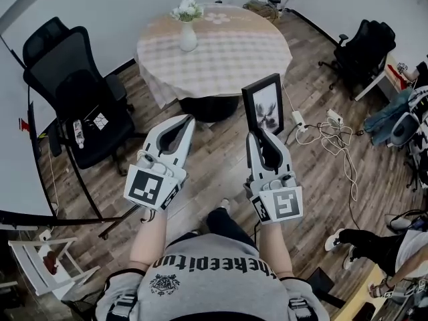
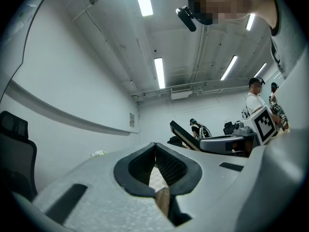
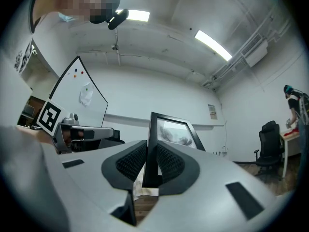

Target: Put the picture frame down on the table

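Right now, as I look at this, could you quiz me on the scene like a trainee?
1. Which tool clamps the picture frame? A: the left one. B: the right one. C: both.
2. True or false: the picture frame already rests on the table.
3. Fill in: the white thing on the table that holds flowers is a ____.

Key: 1. B, the right gripper, which holds it upright. 2. False, it is held in the air short of the table. 3. vase.
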The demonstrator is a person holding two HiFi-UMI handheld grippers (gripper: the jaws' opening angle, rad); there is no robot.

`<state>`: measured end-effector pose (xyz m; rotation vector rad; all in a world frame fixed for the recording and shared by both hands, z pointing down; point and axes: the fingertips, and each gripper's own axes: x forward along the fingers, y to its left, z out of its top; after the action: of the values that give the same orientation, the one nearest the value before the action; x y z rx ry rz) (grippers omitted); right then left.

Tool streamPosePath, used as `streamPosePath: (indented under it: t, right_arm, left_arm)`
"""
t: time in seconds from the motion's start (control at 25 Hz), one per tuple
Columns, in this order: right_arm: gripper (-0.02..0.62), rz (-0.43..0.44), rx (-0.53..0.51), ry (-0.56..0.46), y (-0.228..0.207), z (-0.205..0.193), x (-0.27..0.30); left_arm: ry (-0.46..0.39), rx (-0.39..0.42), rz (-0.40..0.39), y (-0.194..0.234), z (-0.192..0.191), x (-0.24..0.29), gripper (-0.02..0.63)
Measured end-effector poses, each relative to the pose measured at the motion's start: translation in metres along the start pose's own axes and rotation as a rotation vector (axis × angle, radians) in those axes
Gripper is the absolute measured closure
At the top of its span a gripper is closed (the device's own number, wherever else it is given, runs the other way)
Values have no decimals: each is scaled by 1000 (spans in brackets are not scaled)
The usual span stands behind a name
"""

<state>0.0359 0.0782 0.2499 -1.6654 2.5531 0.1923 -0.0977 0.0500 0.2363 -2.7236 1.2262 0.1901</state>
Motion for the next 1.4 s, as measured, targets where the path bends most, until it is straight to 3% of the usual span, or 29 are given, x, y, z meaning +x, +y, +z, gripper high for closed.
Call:
streamPosePath:
  t: [0.64,0.92,1.16,1.4]
  right_arm:
    - [523,98,25,-30,-119,-16,71]
    - [523,104,38,-23,-140,-26,87]
    - [525,114,22,-33,-132,-66,35]
    - [525,70,22,-15,-143,-65,97]
  left_arm:
    - [1,37,81,3,-22,128,591]
    - [13,42,75,6,-30,156,591]
    - [-3,45,83,-37,-70,122,591]
    - [1,28,41,18,-69,165,591]
